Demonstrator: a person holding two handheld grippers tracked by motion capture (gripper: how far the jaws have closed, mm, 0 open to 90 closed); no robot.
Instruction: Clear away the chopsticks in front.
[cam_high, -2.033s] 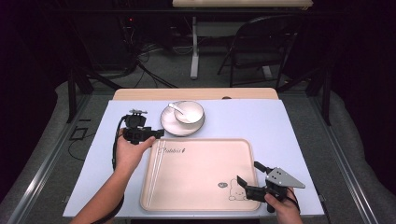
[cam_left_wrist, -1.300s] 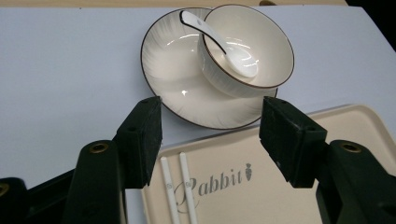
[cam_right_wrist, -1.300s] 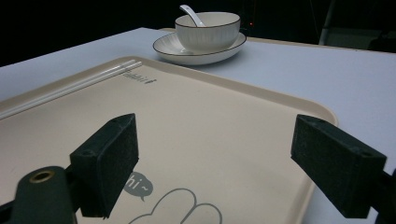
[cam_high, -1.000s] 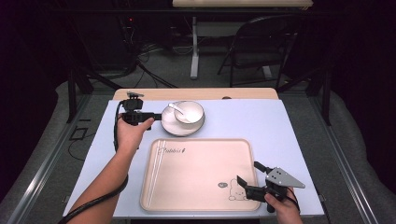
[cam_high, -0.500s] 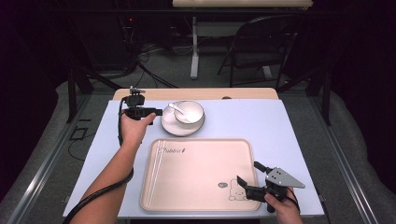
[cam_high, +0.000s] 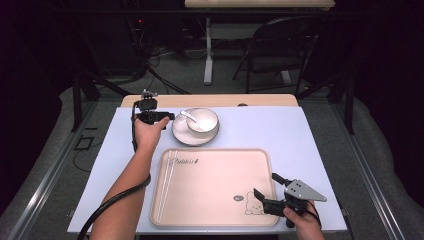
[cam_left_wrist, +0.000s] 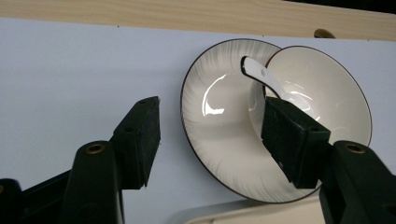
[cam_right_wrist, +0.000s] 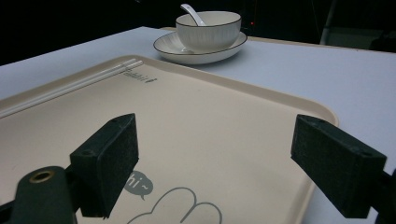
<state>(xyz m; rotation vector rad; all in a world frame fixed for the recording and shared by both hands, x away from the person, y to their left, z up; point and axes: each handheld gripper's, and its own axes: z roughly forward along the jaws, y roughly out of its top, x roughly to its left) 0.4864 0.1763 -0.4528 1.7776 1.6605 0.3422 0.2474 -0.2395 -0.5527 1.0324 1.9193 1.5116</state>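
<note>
Left gripper (cam_high: 167, 117): jaws wide apart, holding nothing, at the plate's (cam_high: 181, 136) 9 o'clock edge. Plate carries bowl (cam_high: 202, 120) and spoon (cam_high: 190, 118), at 12 o'clock from the tray (cam_high: 210, 185). Right gripper (cam_high: 265, 192): jaws wide apart, empty, over the tray's 4 o'clock corner.

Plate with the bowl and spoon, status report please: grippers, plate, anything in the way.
Left gripper open, jaws straddling the plate rim. Right gripper open over the tray corner, holding nothing. Bowl and spoon sit on the plate. Nothing blocking.

Left gripper (cam_high: 161, 116), jaws apart, just beside plate (cam_high: 181, 136) with bowl (cam_high: 202, 120).
</note>
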